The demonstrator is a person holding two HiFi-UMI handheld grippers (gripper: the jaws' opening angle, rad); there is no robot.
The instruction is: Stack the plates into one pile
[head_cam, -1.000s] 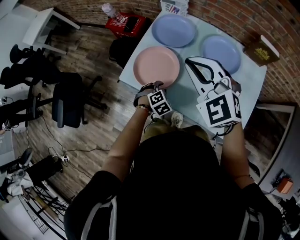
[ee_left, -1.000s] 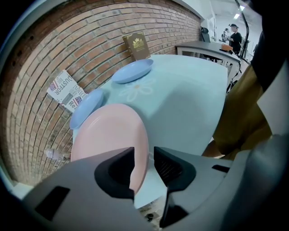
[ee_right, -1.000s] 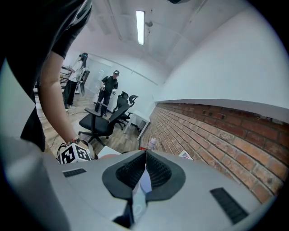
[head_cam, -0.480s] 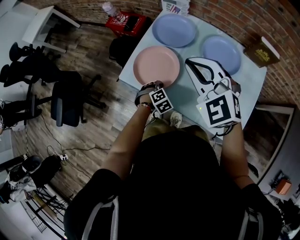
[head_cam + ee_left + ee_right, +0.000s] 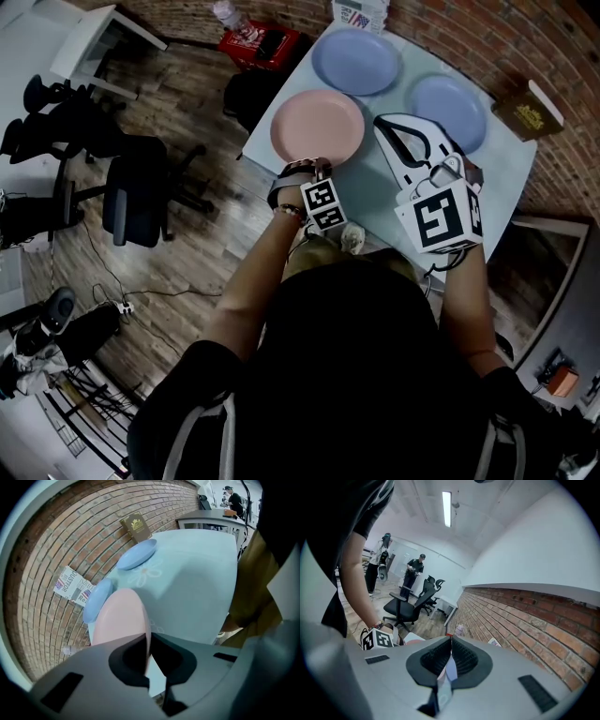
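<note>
A pink plate (image 5: 317, 127) (image 5: 119, 618) lies at the near left of the pale blue table (image 5: 375, 197). Two blue plates lie apart behind it, one at the far left (image 5: 355, 61) (image 5: 97, 599) and one at the right (image 5: 447, 99) (image 5: 137, 554). My left gripper (image 5: 314, 167) (image 5: 149, 641) is at the pink plate's near rim; its jaws are closing, with the rim pinched between them. My right gripper (image 5: 380, 122) (image 5: 451, 640) hovers over the table between the pink plate and the right blue plate, shut with nothing in it.
A brown box (image 5: 530, 108) (image 5: 136, 525) stands at the far right corner by the brick wall, a printed leaflet (image 5: 361, 14) at the back. A red case (image 5: 262, 42) and an office chair (image 5: 141, 202) stand on the floor to the left. People stand far off in the right gripper view.
My left gripper has edged slightly forward onto the pink plate's near rim. My right gripper has stayed where it was.
</note>
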